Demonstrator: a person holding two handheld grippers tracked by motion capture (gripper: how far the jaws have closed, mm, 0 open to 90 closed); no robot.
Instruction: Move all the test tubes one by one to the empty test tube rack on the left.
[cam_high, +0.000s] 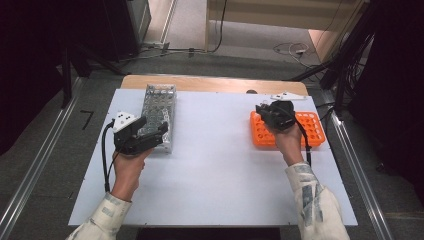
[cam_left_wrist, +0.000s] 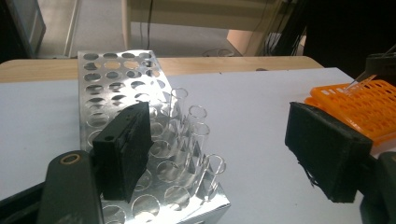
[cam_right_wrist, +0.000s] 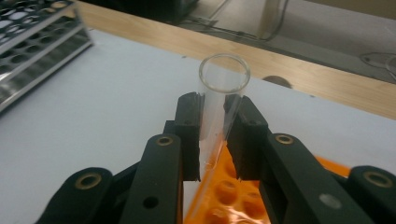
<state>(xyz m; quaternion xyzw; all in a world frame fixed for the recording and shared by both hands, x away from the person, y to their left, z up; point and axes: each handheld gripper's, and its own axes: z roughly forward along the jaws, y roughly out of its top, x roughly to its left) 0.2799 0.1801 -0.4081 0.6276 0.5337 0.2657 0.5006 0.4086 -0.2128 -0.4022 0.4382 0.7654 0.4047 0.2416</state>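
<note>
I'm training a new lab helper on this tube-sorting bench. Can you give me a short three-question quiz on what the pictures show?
1. True or false: the right gripper is shut on a clear glass test tube.
2. Which rack lies under the right gripper? A) metal rack B) orange rack C) wooden rack
3. Fill in: the left gripper has its jaws ____ beside the metal rack.

Key
1. True; the pads press on the tube below its rim.
2. B, the orange rack.
3. Open; they stand wide apart, one pad over the rack near its standing tubes, gripping nothing.
</note>
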